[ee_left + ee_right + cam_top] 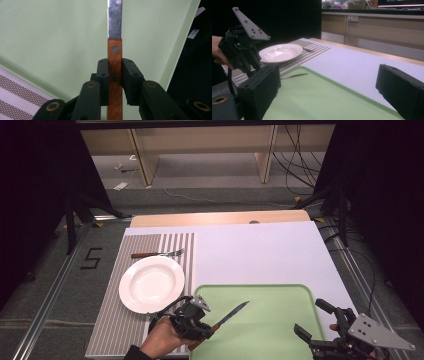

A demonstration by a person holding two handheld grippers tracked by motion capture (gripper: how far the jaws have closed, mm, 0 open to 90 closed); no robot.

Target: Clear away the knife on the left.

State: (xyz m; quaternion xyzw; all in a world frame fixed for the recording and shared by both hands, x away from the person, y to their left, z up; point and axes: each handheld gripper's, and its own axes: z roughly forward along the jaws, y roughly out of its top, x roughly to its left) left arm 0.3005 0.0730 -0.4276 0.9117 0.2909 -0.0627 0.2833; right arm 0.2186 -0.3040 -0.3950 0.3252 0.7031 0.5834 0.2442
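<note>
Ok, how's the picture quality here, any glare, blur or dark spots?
High view: even light on the tray, dark at both sides. Left gripper view: knife sharp, glare on its blade, near parts of the left claw soft. Right gripper view: right claw blurred up close, plate shiny, black backdrop at left.

Dim, soft pics; dark edges; slight blur
</note>
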